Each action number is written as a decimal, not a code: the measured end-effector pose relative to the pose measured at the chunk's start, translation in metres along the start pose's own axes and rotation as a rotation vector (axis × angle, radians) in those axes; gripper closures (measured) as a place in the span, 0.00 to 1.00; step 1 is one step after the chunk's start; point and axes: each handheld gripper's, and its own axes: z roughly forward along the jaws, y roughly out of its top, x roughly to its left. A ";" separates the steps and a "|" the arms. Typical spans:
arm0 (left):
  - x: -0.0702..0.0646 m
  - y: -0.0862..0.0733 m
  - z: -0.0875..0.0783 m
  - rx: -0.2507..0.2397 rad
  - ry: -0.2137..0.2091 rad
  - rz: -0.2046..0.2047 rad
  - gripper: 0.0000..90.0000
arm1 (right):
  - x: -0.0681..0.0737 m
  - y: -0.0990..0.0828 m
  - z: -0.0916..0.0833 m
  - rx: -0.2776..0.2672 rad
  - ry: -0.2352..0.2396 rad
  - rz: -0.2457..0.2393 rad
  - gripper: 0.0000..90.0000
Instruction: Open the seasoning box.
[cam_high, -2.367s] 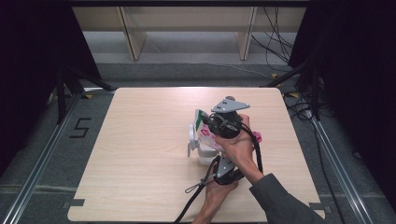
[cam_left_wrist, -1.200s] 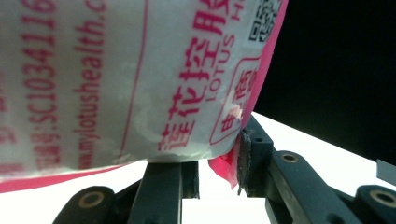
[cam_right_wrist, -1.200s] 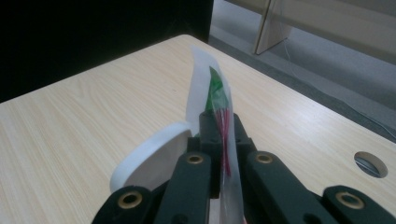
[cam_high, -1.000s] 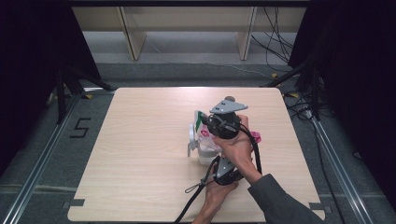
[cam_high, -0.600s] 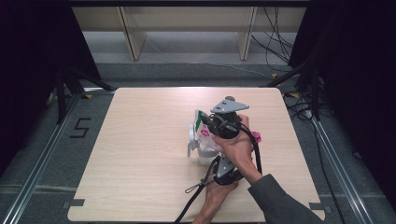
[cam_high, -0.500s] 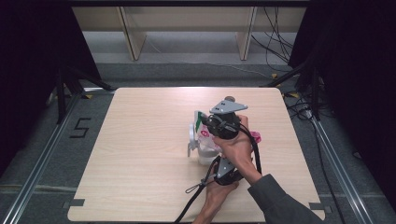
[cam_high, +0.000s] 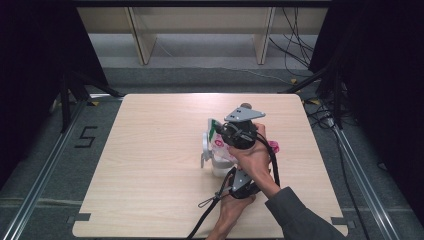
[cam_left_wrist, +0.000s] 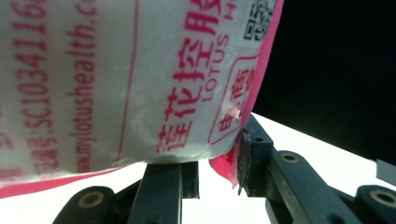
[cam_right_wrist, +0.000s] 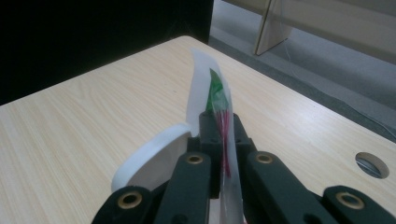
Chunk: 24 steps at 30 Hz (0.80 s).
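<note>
A white packet (cam_high: 220, 145) with pink print is held up over the middle of the table (cam_high: 150, 165). My right gripper (cam_high: 220, 133), with a grey plate on top, is shut on the packet's thin upper edge (cam_right_wrist: 219, 100), where green and pink print shows. In the left gripper view the packet (cam_left_wrist: 116, 84) looms close. My left gripper (cam_left_wrist: 218, 161) is shut on its lower pink-edged corner, and in the high view this gripper (cam_high: 232, 174) sits near the front of the table. A white curved piece (cam_right_wrist: 154, 156) lies just beside the right jaws.
A white tub-like object (cam_high: 216, 167) stands under the packet, with a white flap (cam_high: 205, 145) at its left. Something pink (cam_high: 274, 147) lies right of the hands. A round hole (cam_right_wrist: 371, 164) is in the tabletop. Cables and shelf legs lie beyond the far edge.
</note>
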 end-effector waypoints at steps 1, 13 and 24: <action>0.000 0.000 0.000 0.003 0.000 0.002 0.81 | -0.001 0.001 0.000 -0.014 0.006 -0.009 1.00; 0.000 0.000 0.001 -0.011 -0.001 -0.003 0.80 | 0.000 0.001 0.002 -0.011 -0.009 -0.014 1.00; 0.000 0.001 0.001 -0.004 0.000 0.007 0.80 | 0.002 0.002 0.003 0.012 -0.011 -0.017 1.00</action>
